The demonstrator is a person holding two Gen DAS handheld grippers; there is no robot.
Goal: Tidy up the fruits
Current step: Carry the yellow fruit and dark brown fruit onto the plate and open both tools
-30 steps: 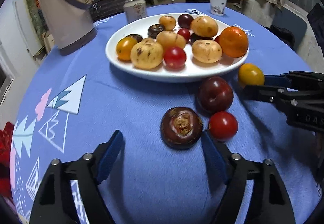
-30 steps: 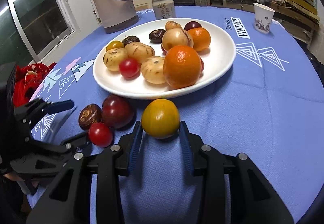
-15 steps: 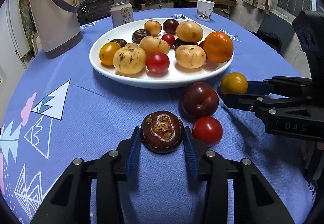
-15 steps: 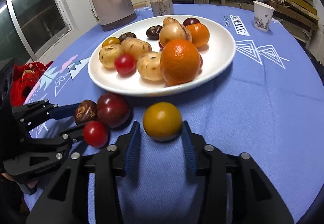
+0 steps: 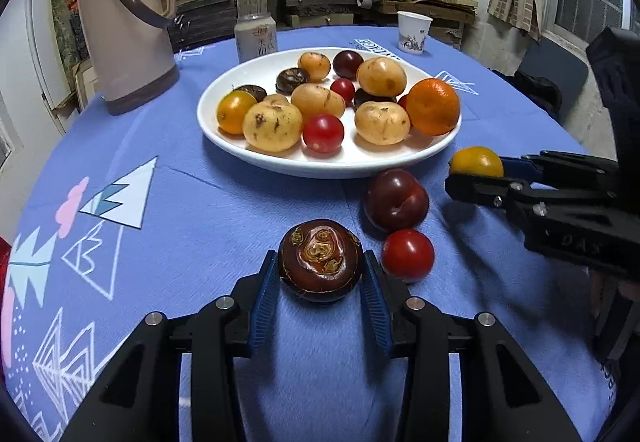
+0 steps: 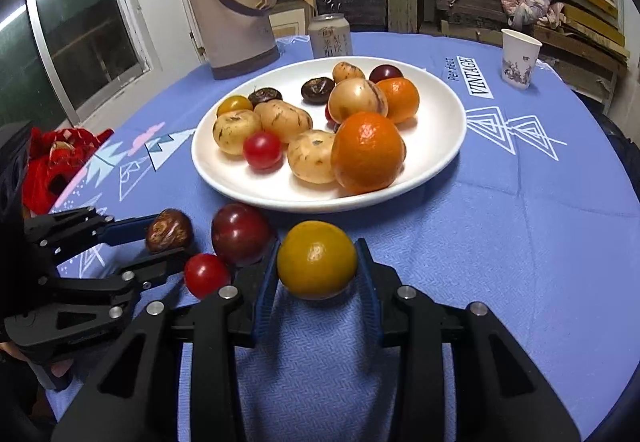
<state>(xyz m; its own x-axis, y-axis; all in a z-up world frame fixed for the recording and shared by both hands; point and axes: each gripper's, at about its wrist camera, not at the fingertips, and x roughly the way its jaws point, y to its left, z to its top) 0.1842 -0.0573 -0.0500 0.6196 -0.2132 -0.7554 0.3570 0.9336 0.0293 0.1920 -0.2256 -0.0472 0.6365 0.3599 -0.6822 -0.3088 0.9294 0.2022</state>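
While both pairs of tongs point down toward the near edge of the surface (image 5: 208, 210), each is clamped on one loose fruit. The left tongs (image 5: 320, 282) have just been closing and now pinch the dark brown fruit (image 5: 321, 260) between their blue pads. The right tongs (image 6: 318, 274), which have just been closing too, grip the yellow fruit (image 6: 317, 259) at its sides. Both grips sit low on round bodies, probably so the fruits cannot roll free when lifted. Just beside them a red tomato (image 5: 407, 255) and a dark plum (image 5: 396, 200) lie on the cloth, not yet gathered. Beyond, the white plate (image 5: 340, 166) already holds most fruits and looks like the destination. Farther back stand a thermos (image 5: 124, 22), can (image 5: 256, 36) and paper cup (image 5: 414, 31).
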